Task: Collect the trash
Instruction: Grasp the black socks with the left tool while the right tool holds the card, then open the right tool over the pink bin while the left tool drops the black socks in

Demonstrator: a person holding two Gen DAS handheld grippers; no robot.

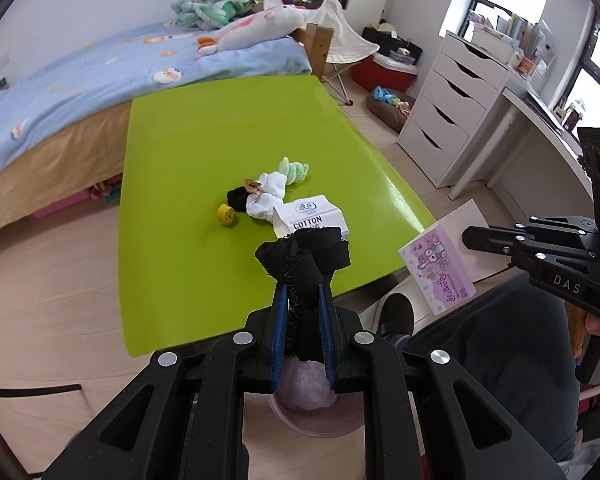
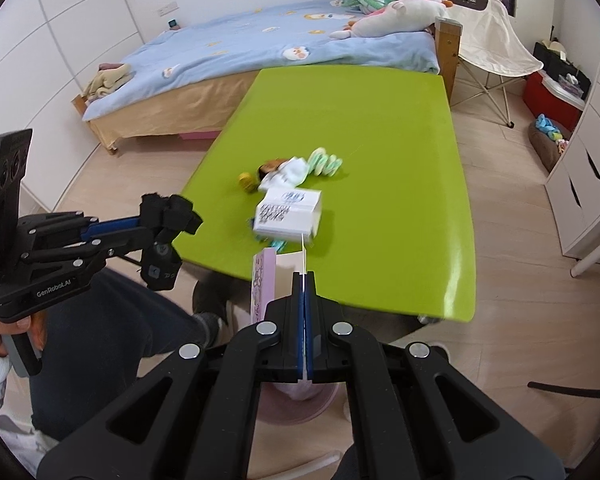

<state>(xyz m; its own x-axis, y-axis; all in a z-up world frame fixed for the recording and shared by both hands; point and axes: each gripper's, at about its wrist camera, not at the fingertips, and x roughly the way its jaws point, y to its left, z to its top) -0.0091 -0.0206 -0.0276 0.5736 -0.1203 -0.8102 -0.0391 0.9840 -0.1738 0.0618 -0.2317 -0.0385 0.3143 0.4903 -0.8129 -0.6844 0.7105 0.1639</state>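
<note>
My left gripper [image 1: 303,294] is shut on a crumpled black fabric strap [image 1: 305,256], held off the near edge of the green table [image 1: 204,152]. The right wrist view also shows this gripper [image 2: 148,226] and strap [image 2: 171,210] at the left. My right gripper [image 2: 304,278] is shut on the thin white flap of a purple printed carton [image 2: 263,280], which hangs beside the table edge. In the left wrist view that gripper [image 1: 470,238] and the carton [image 1: 440,268] are at the right. A pink bin [image 1: 312,420] [image 2: 300,402] with a liner stands on the floor beneath both grippers.
On the table lie a white "cotton" box [image 1: 318,216] [image 2: 290,212], a white sock [image 1: 266,196], a green striped sock [image 1: 294,170], a black item [image 1: 236,198] and a yellow roll [image 1: 226,215]. A person's dark trouser leg [image 1: 492,360] and shoe [image 1: 396,314] are beside the bin. Bed [image 2: 260,52] behind, white drawers [image 1: 452,112] right.
</note>
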